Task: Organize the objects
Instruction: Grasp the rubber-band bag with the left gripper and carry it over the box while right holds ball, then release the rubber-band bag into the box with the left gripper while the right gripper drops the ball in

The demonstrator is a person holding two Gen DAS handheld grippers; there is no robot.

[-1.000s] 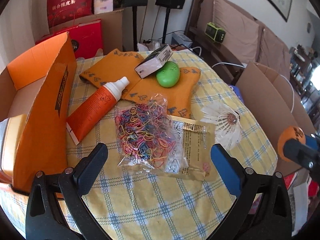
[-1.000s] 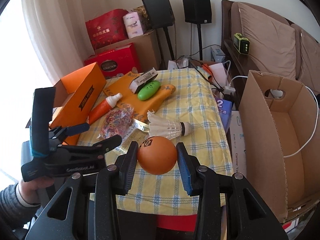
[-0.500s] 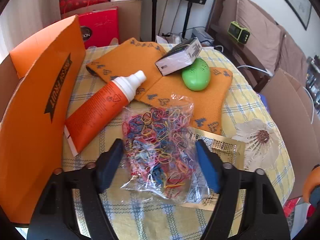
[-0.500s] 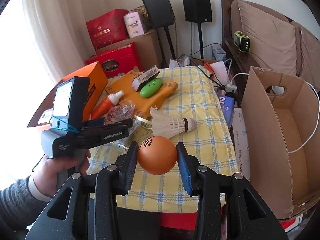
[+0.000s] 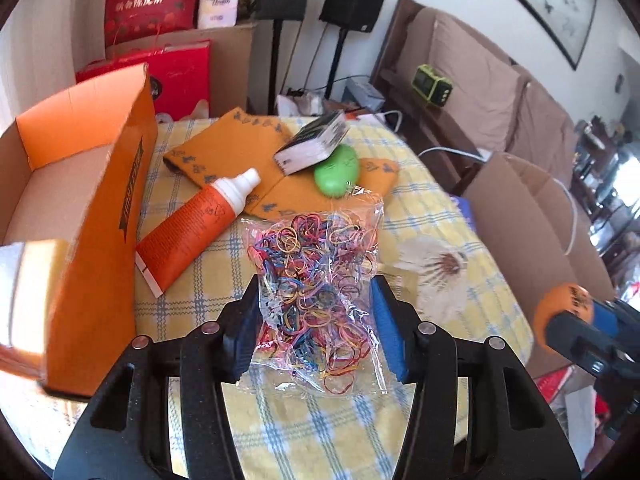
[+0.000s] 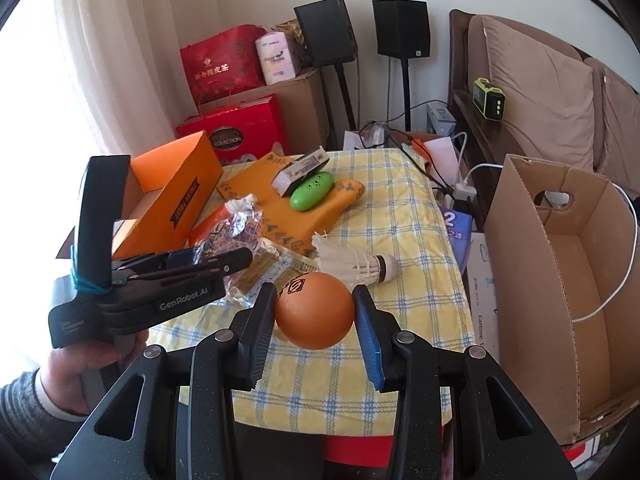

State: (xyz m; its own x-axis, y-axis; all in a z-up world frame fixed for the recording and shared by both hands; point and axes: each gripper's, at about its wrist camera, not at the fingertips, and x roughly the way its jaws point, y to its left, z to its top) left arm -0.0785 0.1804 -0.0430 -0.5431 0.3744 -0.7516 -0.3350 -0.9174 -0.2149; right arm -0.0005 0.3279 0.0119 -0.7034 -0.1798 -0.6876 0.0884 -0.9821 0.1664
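Note:
My left gripper (image 5: 316,320) is shut on a clear bag of coloured rubber bands (image 5: 316,276) and holds it lifted above the yellow checked table (image 5: 332,432). It shows in the right wrist view too (image 6: 236,228). My right gripper (image 6: 314,312) is shut on an orange ball (image 6: 314,310) over the table's front edge; the ball also shows in the left wrist view (image 5: 560,306). An open orange box (image 5: 92,216) stands at the left.
On the table lie an orange tube (image 5: 196,228), an orange cloth (image 5: 240,148), a green egg-shaped case (image 5: 336,170), a small box (image 5: 312,144), a shuttlecock (image 6: 352,260) and a gold packet (image 6: 272,272). A tall cardboard box (image 6: 560,280) stands right of the table.
My left gripper closed on the rubber-band bag and lifted it off the table. My right gripper has held the ball nearly still.

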